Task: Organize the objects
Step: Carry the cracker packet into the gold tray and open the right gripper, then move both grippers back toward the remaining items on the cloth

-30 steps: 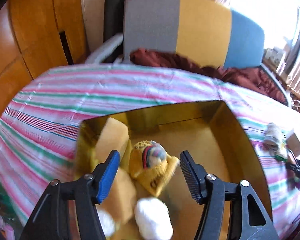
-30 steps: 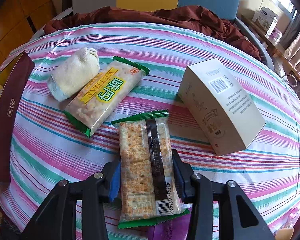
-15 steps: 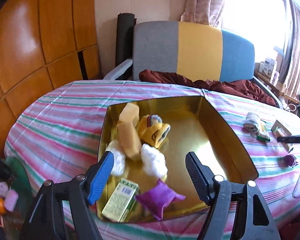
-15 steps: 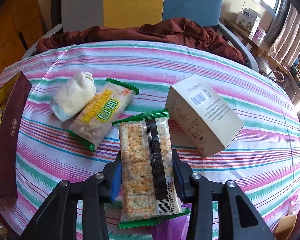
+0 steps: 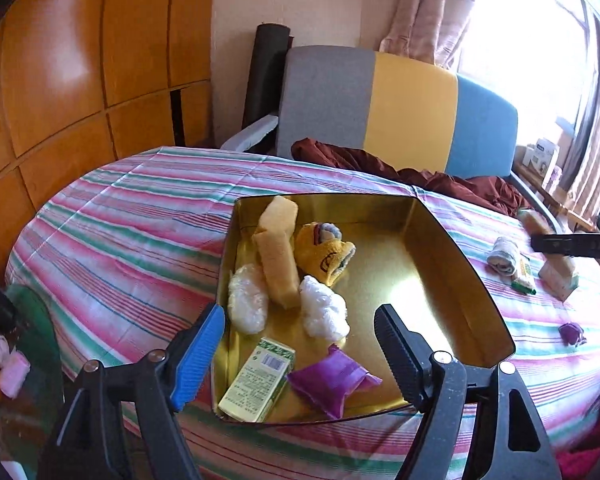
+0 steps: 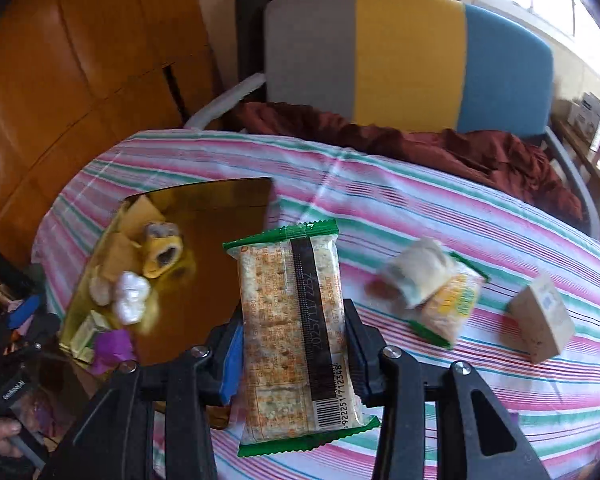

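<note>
Gold tray (image 5: 460,264) near the striped table's (image 5: 140,240) front edge, right half bare. Left gripper (image 5: 300,344) tilts down over its near rim, jaws just widened — nothing between. Right gripper (image 6: 294,344), raised, clamps one cracker packet (image 6: 296,332). Tray holds two white bundles (image 5: 324,312).

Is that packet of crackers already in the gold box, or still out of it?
Out. The cracker packet is clamped in the right gripper, lifted above the striped cloth, beside the gold box.
</note>
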Demonstrator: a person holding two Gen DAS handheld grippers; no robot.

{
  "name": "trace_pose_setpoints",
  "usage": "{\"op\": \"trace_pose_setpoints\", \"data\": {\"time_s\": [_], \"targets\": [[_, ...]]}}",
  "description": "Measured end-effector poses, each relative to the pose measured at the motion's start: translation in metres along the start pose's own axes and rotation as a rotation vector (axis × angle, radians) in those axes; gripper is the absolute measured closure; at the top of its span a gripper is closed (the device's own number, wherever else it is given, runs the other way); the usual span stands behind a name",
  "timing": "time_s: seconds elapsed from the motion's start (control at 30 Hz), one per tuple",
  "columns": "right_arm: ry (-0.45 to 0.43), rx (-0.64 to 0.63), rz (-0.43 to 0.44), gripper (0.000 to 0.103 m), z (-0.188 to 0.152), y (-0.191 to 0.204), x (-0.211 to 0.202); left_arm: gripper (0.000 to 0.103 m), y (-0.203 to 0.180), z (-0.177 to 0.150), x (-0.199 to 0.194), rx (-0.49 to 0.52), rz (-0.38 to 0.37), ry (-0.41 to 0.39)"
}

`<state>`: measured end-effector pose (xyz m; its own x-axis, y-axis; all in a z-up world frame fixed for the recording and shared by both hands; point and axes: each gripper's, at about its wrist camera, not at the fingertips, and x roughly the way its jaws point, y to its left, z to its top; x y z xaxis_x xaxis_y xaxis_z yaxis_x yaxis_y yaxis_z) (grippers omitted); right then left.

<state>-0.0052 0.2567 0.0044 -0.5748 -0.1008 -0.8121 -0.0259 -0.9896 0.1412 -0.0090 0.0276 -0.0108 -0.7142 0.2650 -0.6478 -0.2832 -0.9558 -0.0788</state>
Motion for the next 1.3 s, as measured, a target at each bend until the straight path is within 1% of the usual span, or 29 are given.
{"op": "trace_pose_setpoints", "data": {"time_s": [0.1, 0.23, 0.37, 0.47, 0.53, 0.6, 0.67, 0.7, 0.8, 0.93, 1.0, 1.1, 1.27, 1.3], "targets": [[0.06, -0.039, 0.059, 0.06, 0.005, 0.044, 0.031, 0.024, 0.011, -0.002, -0.004, -0.027, 0.008, -0.001], [0.15, -0.047, 0.077, 0.06, 0.004, 0.086, 0.077, 0.022, 0.03, -0.006, -0.009, -0.064, 0.041, 0.004], [0.229, -0.02, 0.042, 0.06, -0.001, 0.106, 0.117, 0.022, 0.048, -0.013, -0.01, -0.104, 0.059, 0.015], [0.258, 0.003, 0.019, 0.06, -0.005, 0.114, 0.131, 0.022, 0.059, -0.016, -0.011, -0.131, 0.064, 0.014], [0.278, 0.033, 0.025, 0.059, -0.007, 0.116, 0.137, 0.022, 0.063, -0.017, -0.01, -0.142, 0.067, 0.013], [0.292, 0.076, 0.059, 0.059, -0.007, 0.116, 0.142, 0.022, 0.065, -0.019, -0.009, -0.143, 0.064, 0.015], [0.293, 0.108, 0.077, 0.058, -0.009, 0.117, 0.143, 0.022, 0.065, -0.021, -0.007, -0.142, 0.06, 0.021], [0.294, 0.116, 0.092, 0.056, -0.01, 0.119, 0.144, 0.022, 0.065, -0.021, -0.006, -0.14, 0.059, 0.025], [0.287, 0.126, 0.13, 0.053, -0.012, 0.123, 0.143, 0.022, 0.064, -0.022, -0.005, -0.136, 0.06, 0.03], [0.255, 0.127, 0.159, 0.053, -0.016, 0.123, 0.134, 0.022, 0.063, -0.023, -0.006, -0.124, 0.067, 0.019], [0.225, 0.122, 0.173, 0.053, -0.016, 0.119, 0.124, 0.021, 0.061, -0.024, -0.004, -0.116, 0.076, 0.022], [0.171, 0.099, 0.168, 0.053, -0.018, 0.113, 0.107, 0.021, 0.057, -0.025, -0.001, -0.103, 0.079, 0.033], [0.08, 0.038, 0.133, 0.052, -0.019, 0.109, 0.082, 0.021, 0.045, -0.026, -0.002, -0.07, 0.08, 0.038], [0.063, 0.026, 0.124, 0.051, -0.022, 0.102, 0.073, 0.021, 0.042, -0.026, -0.002, -0.063, 0.078, 0.038]]}}
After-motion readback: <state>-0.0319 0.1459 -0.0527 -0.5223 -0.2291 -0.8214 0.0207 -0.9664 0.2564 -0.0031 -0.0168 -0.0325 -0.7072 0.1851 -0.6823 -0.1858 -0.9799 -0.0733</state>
